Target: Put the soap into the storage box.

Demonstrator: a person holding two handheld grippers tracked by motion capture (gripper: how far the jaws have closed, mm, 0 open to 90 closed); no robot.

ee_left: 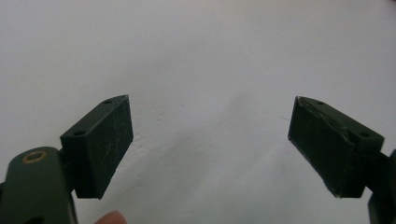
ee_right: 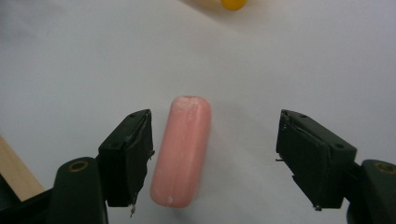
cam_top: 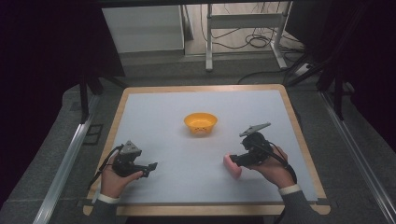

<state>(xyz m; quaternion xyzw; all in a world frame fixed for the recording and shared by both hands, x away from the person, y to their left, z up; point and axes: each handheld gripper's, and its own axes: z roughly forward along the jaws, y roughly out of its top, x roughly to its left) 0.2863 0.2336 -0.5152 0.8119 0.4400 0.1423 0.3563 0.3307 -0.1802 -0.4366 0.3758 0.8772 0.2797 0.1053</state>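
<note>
A pink sausage-shaped piece (cam_top: 232, 166) lies on the white table top (cam_top: 163, 116) at the front right. My right gripper (cam_top: 235, 161) is open around it; in the right gripper view the pink piece (ee_right: 182, 151) lies between the jaws, close to the left pad (ee_right: 135, 154) and well apart from the right one. An orange bowl (cam_top: 201, 123) stands in the middle of the table, beyond both grippers; its rim (ee_right: 233, 4) peeks in at the top of the right gripper view. My left gripper (cam_top: 152, 166) rests at the front left, open (ee_left: 210, 149), with bare table between its pads.
The table has a wooden rim (cam_top: 299, 135) all round. Beyond it are a white frame stand (cam_top: 243, 28), cables on the floor (cam_top: 257, 42) and metal rails (cam_top: 65, 158) along both sides.
</note>
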